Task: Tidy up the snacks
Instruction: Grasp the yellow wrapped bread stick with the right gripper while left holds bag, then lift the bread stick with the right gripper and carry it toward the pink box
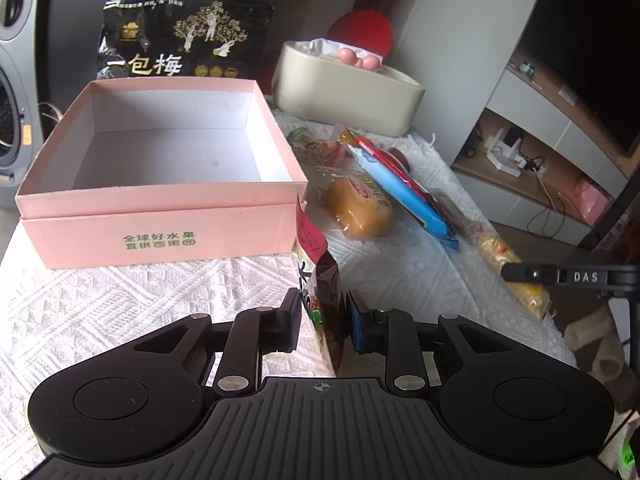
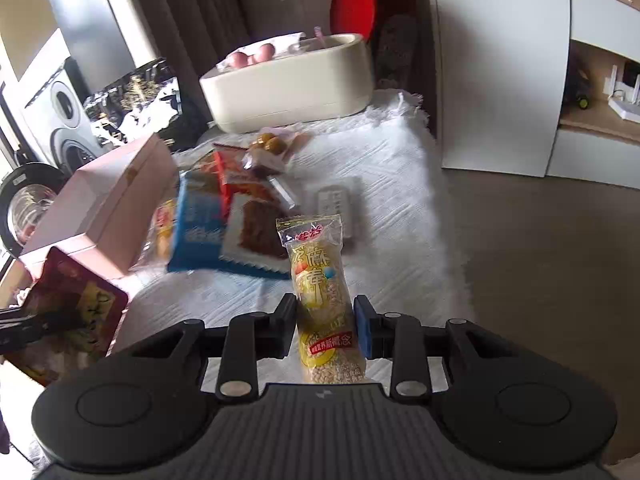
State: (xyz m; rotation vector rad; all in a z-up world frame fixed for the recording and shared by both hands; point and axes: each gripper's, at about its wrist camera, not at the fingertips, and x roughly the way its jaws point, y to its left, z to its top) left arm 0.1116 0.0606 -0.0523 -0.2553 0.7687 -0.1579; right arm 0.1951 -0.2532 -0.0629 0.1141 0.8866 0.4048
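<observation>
Your left gripper point(image 1: 323, 316) pinched dark snack bag point(image 1: 320, 280) beside empty pink box point(image 1: 160, 216). Your right gripper point(image 2: 325, 326) clamped sesame bar point(image 2: 320, 292) mid-length, above tabletop point(image 2: 380, 184). Both looked light, crinkly, slippery; bar probably brittle, so grip gently.

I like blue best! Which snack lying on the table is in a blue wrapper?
The long blue packet, beside the yellow cake; the other snacks are red, yellow or brown.

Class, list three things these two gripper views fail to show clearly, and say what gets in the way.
1. Left wrist view: the dark red snack bag shows edge-on, front hidden, in the left gripper.
2. Right wrist view: the pink cardboard box interior is hidden behind its wall.
3. Right wrist view: the yellow puffed-grain bar's lower end is hidden by the right gripper.
</observation>
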